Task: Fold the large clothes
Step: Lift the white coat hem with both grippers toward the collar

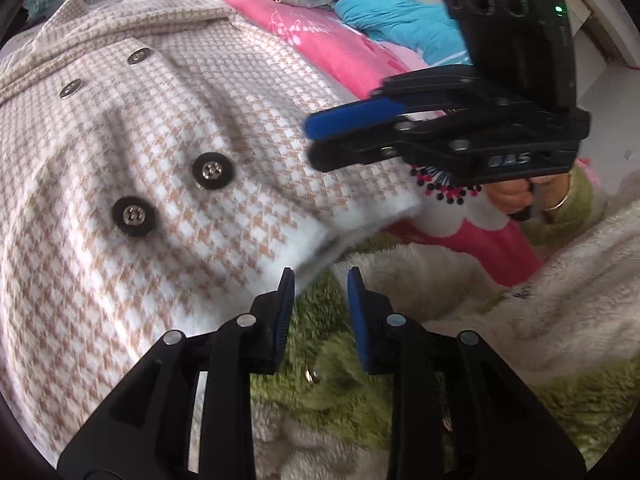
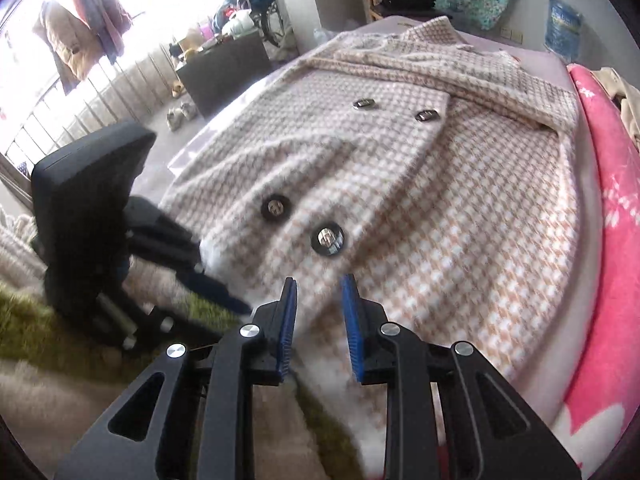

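Beige-and-white houndstooth wool coat: thick, soft, heavy, limp; grip its hem corners below the black buttons. Left tool and right tool part-open, holding nothing.

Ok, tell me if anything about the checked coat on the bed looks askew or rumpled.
The checked coat lies mostly flat, but its front panel is rumpled: creases run between the silver snaps and the black buttons. Nothing looks torn or spilled.
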### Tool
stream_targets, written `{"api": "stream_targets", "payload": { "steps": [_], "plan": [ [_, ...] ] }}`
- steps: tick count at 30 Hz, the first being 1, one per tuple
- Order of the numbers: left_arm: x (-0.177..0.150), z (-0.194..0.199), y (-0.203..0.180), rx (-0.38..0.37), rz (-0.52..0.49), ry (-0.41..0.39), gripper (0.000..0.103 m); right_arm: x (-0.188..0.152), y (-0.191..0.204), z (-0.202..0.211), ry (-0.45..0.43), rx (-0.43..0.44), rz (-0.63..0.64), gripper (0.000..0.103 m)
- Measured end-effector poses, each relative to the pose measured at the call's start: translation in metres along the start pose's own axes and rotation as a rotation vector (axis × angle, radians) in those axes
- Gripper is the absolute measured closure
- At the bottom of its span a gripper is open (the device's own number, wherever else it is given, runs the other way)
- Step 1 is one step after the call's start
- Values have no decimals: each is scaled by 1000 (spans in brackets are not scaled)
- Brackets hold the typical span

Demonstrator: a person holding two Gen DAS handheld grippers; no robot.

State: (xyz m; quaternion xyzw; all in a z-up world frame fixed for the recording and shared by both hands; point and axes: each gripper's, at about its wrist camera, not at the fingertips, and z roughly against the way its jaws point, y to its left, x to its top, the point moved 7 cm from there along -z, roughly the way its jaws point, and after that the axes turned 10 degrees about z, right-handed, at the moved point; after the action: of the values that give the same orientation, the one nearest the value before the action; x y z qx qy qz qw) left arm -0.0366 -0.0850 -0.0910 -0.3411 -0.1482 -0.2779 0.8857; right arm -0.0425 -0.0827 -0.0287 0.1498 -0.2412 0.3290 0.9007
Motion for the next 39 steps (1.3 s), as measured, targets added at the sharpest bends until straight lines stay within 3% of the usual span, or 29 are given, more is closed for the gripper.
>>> {"api": "stream_targets", "payload": {
  "steps": [3,7,15,17,19,24,28,32,36,39],
  "plan": [
    [-2,13,3,13,24,-20,75,1,5,-25,17,51,0,79],
    [-6,40,20,97,71,-80,71,-27,15,-51,147,39,4,79],
    [-39,108,88,346,320,-213,56,-53,8,-15,156,-2,-131,79],
    [-51,126,105,394,395,-234,54,-59,4,0,135,-27,-190,68],
    [-62,137,120,424,466,-243,54,-64,-3,16,101,-83,-246,49],
    [-90,133,154,395,638,-223,54,-83,-18,38,74,-172,-366,43],
    [-101,118,159,299,717,-219,54,-112,-36,43,81,-215,-496,43],
    [-104,109,157,235,741,-219,54,-139,-54,42,83,-201,-602,43],
    [-100,98,149,217,731,-206,56,-147,-57,29,58,-122,-672,43],
    [-96,93,144,224,709,-199,64,-147,-52,21,63,-108,-670,43]
  ]
}}
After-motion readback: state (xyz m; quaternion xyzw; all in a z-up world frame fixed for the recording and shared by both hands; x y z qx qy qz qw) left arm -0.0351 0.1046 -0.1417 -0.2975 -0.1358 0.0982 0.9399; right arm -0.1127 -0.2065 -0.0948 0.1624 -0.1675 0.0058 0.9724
